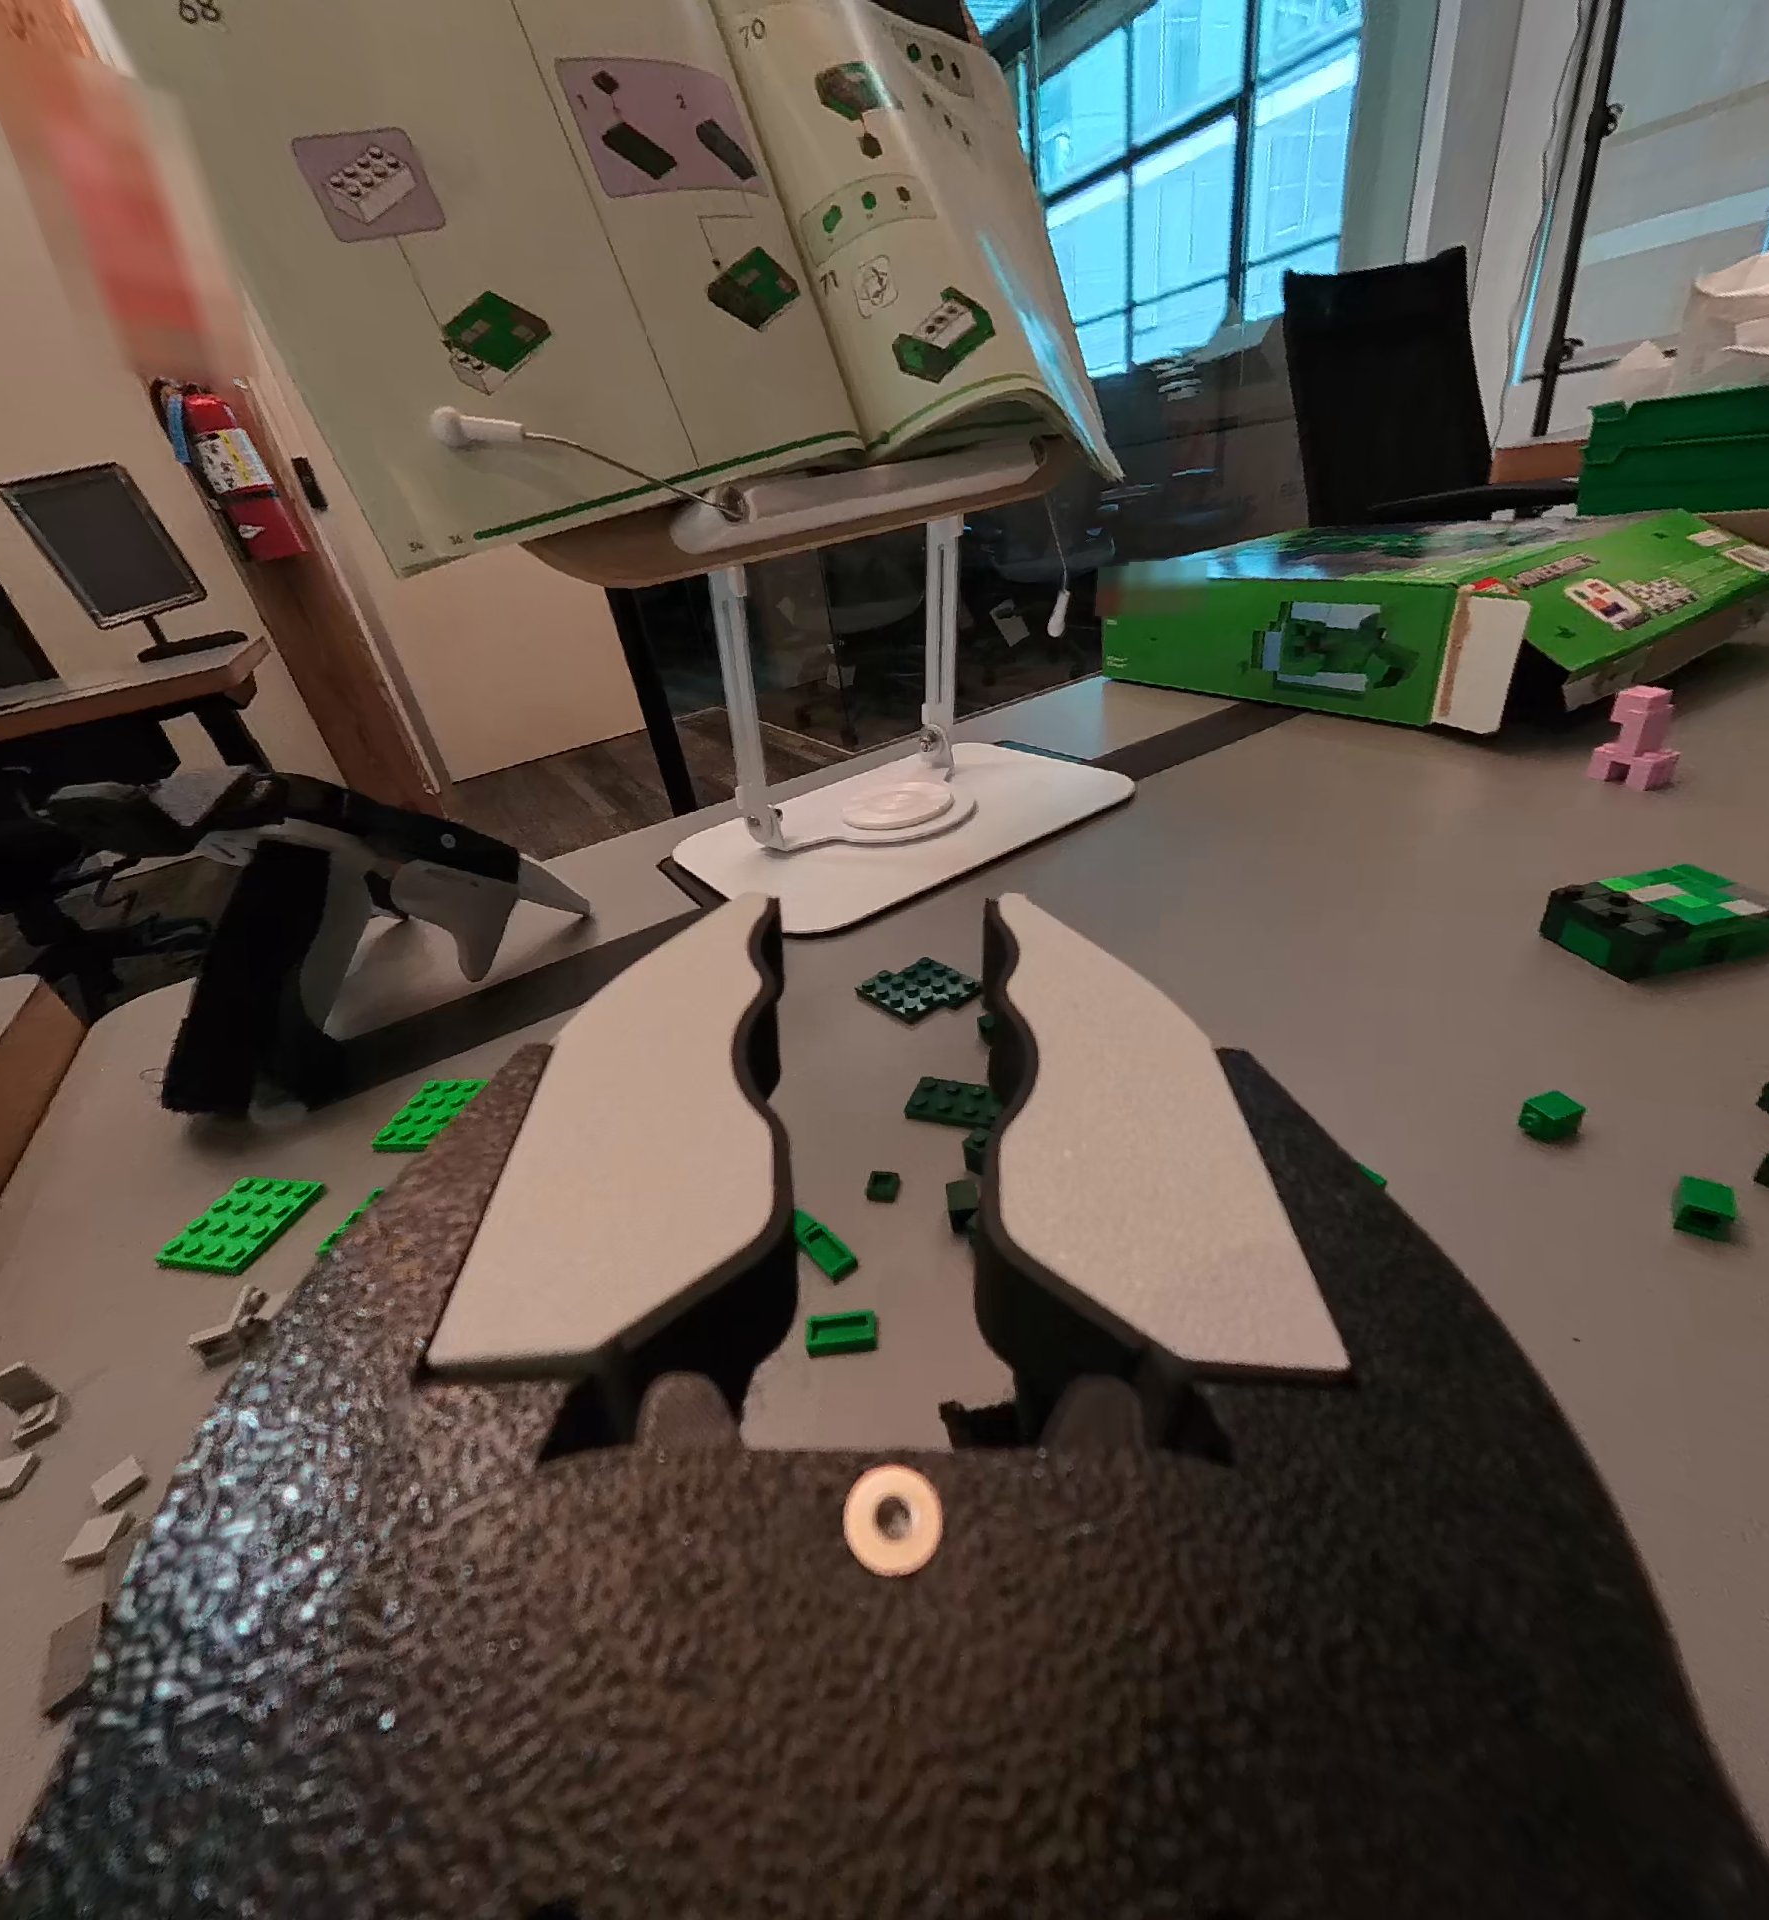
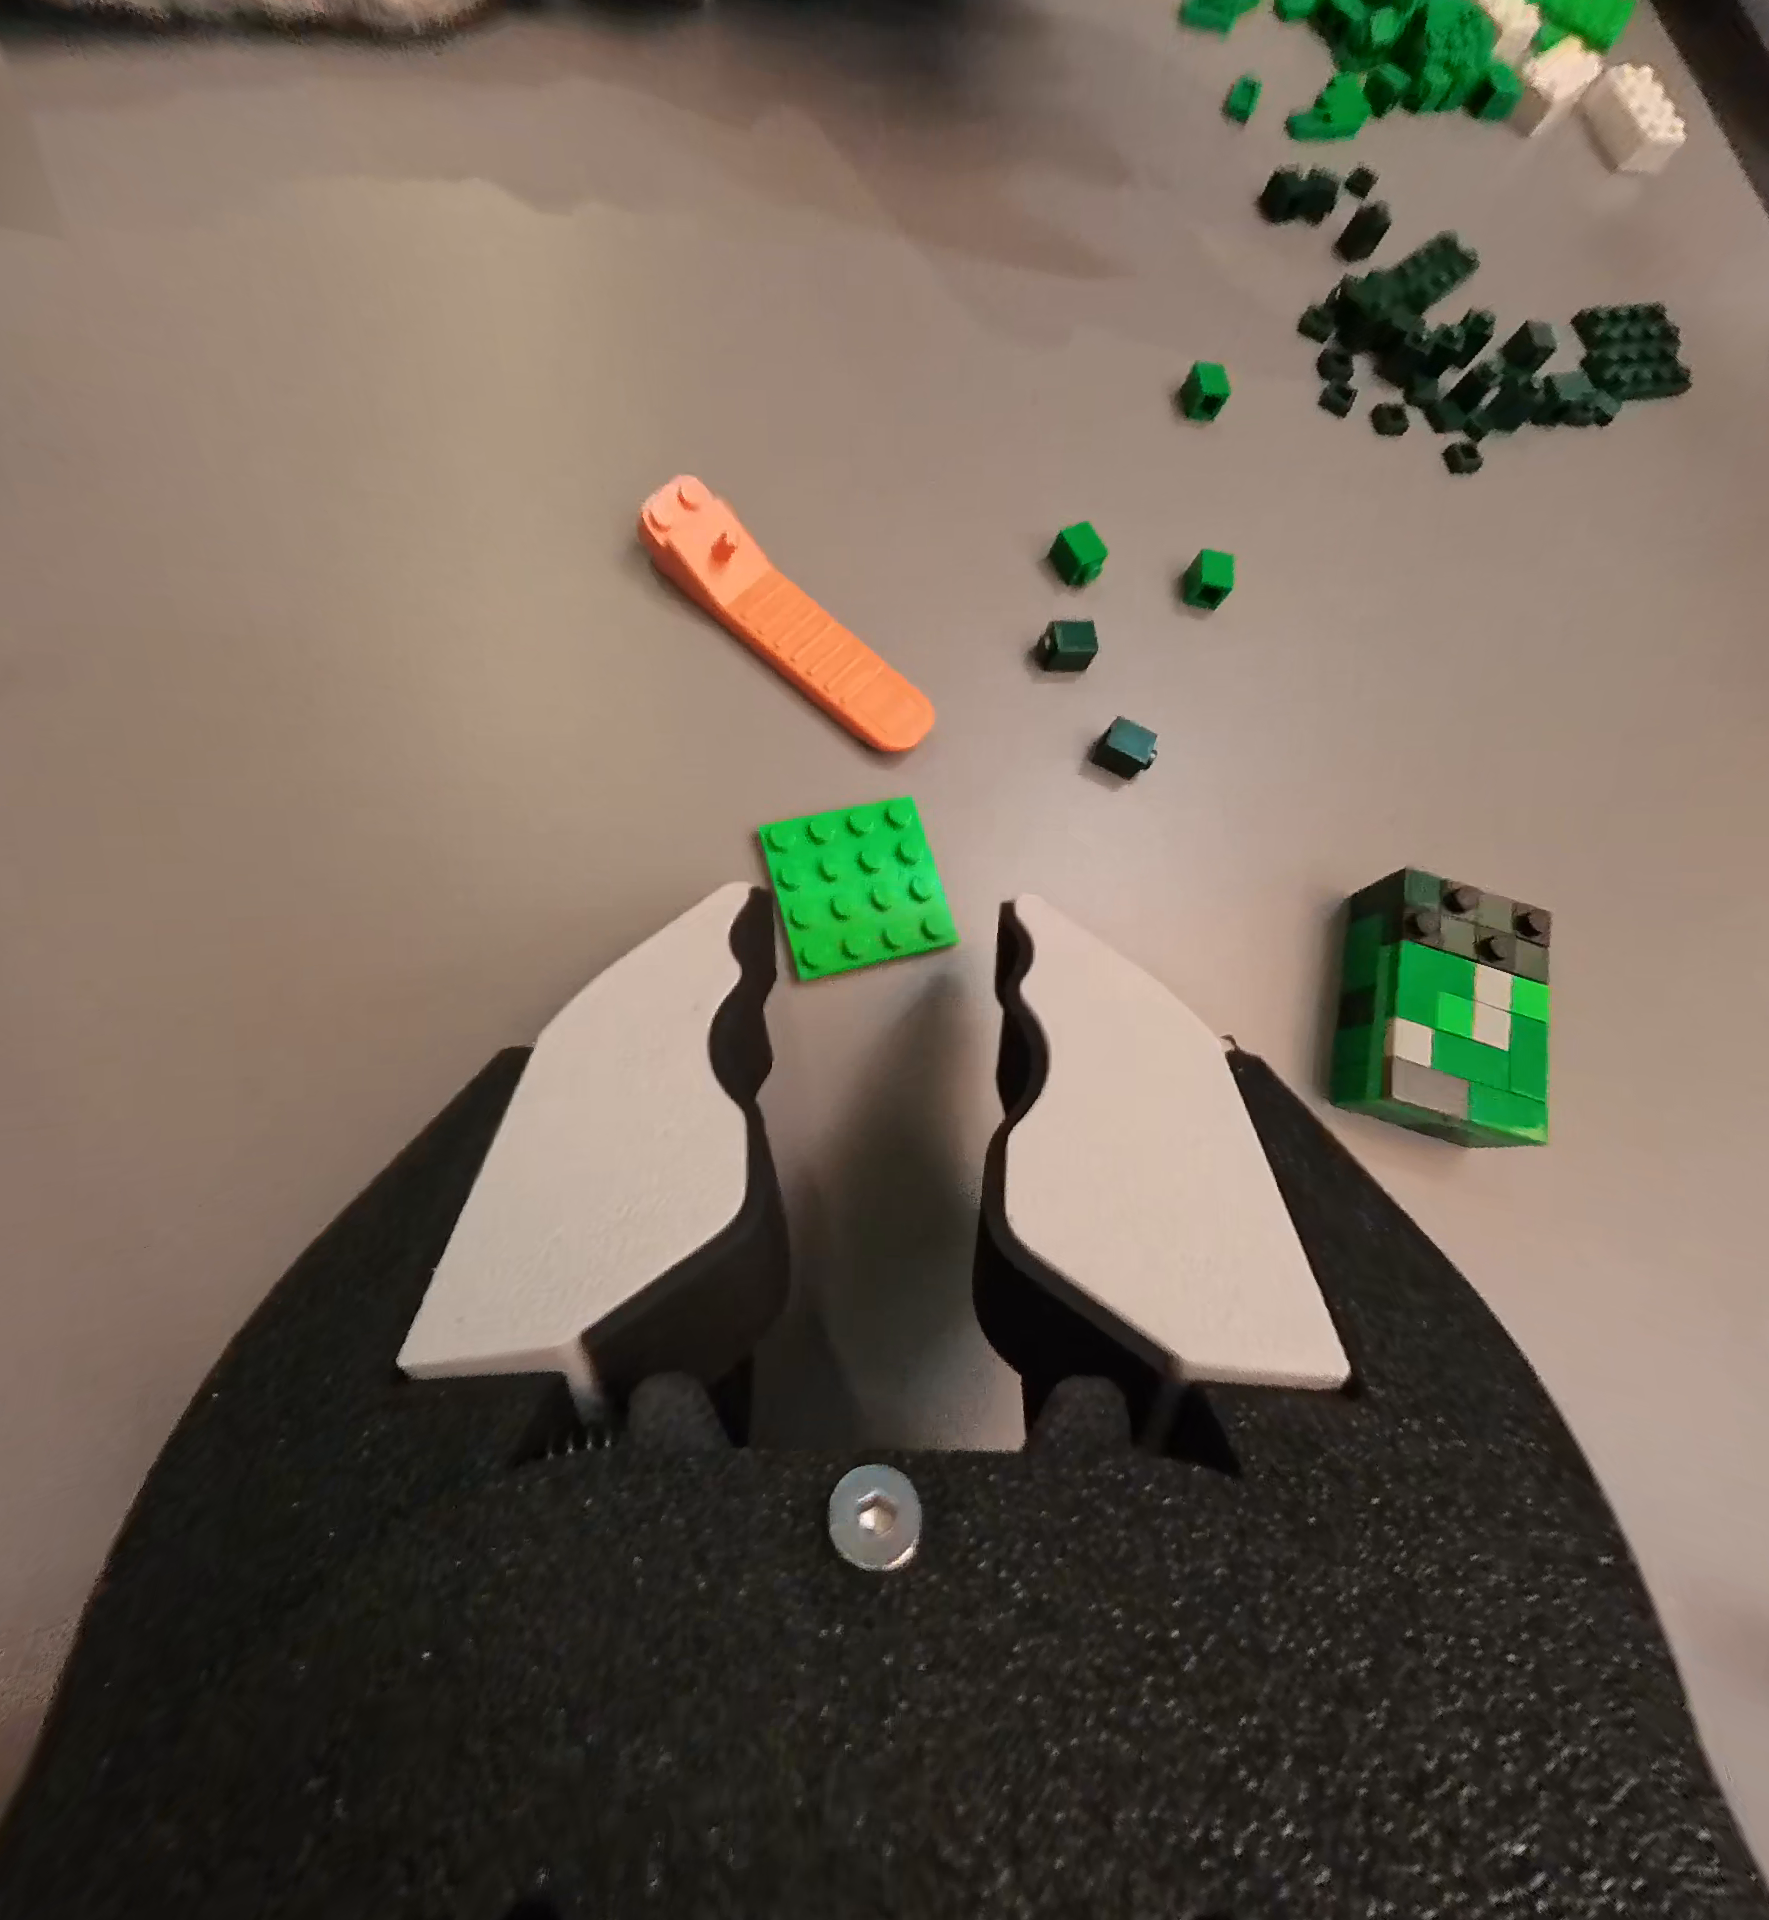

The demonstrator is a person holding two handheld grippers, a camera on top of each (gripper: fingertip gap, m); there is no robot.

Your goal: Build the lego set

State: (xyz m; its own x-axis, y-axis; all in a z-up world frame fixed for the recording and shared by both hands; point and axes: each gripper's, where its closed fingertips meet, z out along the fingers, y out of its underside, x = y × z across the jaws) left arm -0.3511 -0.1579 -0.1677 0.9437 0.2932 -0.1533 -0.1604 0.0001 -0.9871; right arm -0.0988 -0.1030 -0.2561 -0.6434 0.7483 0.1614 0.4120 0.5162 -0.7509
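Daylit grid windows [image 1: 1186,187] back a black office chair [image 1: 1384,384], cream wall [image 1: 506,623], and grey table [image 1: 1275,883].

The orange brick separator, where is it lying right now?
In the right wrist view, the orange brick separator lies flat on the grey table, ahead and left of the bright green square plate.

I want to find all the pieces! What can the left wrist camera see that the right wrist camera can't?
Only the left wrist view shows the open instruction booklet on its white stand, the green set box, a small pink figure, and grey pieces.

Only the right wrist view shows the orange brick separator, a bright green square plate just ahead of the open right gripper, and white bricks.

Both show the grey table, loose green bricks, and the built green block. The left gripper is open too.
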